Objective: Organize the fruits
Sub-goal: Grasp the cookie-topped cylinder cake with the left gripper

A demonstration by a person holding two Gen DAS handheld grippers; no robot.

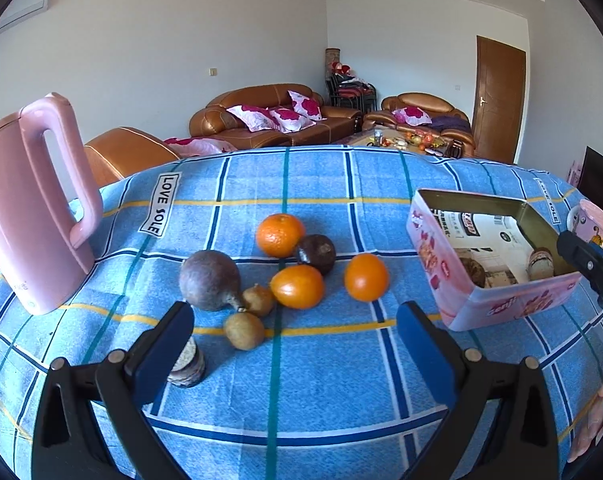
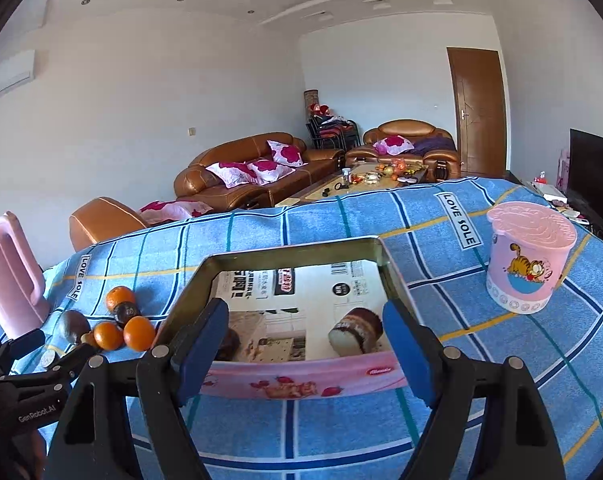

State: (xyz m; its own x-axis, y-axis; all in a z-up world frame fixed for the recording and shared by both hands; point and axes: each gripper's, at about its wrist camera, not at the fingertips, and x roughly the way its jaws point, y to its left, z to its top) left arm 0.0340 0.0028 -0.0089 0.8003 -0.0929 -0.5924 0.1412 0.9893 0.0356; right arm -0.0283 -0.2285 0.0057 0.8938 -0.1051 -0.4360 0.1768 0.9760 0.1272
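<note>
Worktop: a surface under a blue checked cloth (image 1: 321, 184) with navy, teal and yellow lines and "LOVE SOLE" labels.
Fruit cluster: three round oranges, the far one (image 1: 279, 235), the middle one (image 1: 297, 286) and the right one (image 1: 366, 277), lie near the middle of the cloth with a dark round passion fruit (image 1: 316, 253) touching the far and middle oranges.
Other fruit: a large dull purple fruit with a stem (image 1: 209, 280) sits left of the oranges; two small brown round fruits (image 1: 243, 330) lie just in front of it.
Tin: an open rectangular pink tin box (image 1: 497, 300) stands to the right of the fruit, well apart from it; printed paper and wrapped cakes lie inside.
Left gripper (image 1: 295, 340): its blue fingers stand wide apart above the cloth, nothing between them, aimed at the fruit cluster.
Right gripper (image 2: 305, 344): its fingers are spread and empty, hovering over the tin's near wall.
Small stack: a round layered snack (image 1: 187, 366) sits on the cloth beside the left finger.
Kettle: a pink plastic kettle (image 1: 33, 208) stands at the left edge.
Cup: a pink lidded cartoon-cat cup (image 2: 527, 256) stands right of the tin.
</note>
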